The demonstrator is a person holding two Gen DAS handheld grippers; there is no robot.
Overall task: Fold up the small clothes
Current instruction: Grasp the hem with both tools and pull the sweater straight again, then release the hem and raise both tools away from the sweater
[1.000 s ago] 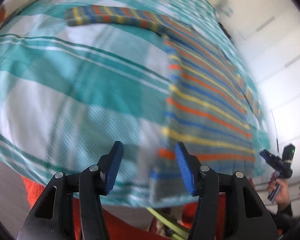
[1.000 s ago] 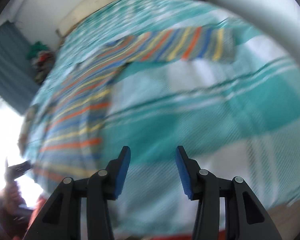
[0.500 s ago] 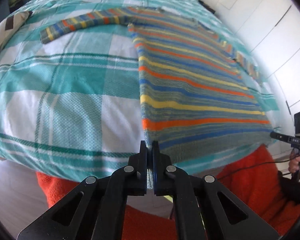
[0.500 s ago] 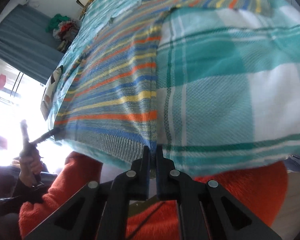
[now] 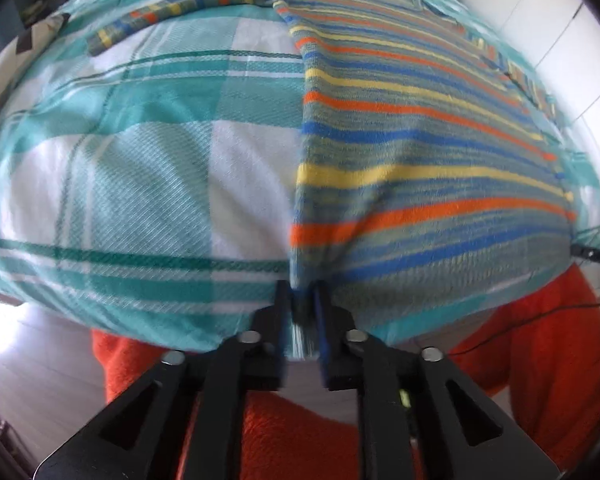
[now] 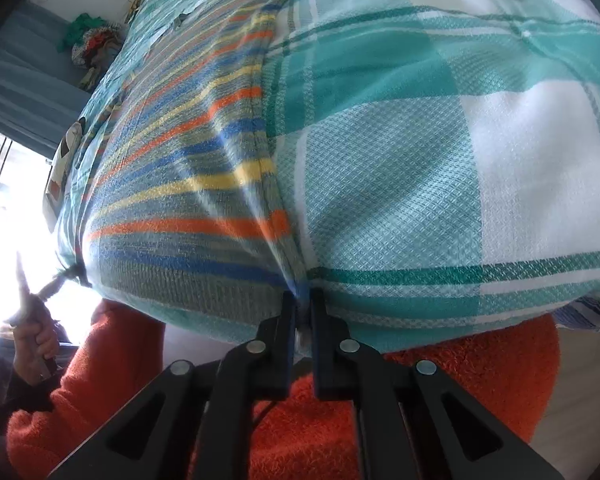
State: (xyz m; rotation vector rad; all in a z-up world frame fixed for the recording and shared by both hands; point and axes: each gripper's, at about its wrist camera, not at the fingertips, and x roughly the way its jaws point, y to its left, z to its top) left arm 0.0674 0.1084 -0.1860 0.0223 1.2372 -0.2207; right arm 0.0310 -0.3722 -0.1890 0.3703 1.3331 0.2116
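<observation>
A grey sweater with orange, yellow and blue stripes lies flat on a teal-and-white plaid bedspread. One sleeve stretches out to the far left. My left gripper pinches the sweater's near left hem corner; its jaws are opening slightly, with bunched fabric still pressed between them. In the right wrist view my right gripper holds the sweater at its near right hem corner, jaws also opening a little around cloth. Creases fan out from both grips.
The bedspread curves down over the bed's near edge. A person's orange fleece top fills the space below it. A pile of clothes lies by the far left of the bed. White wall panels stand to the right.
Both grippers came down open to the bed's near edge and shut on the sweater's hem corners. Since then the jaws stand slightly wider with cloth bunched in, and the hem is drawn into creases.
</observation>
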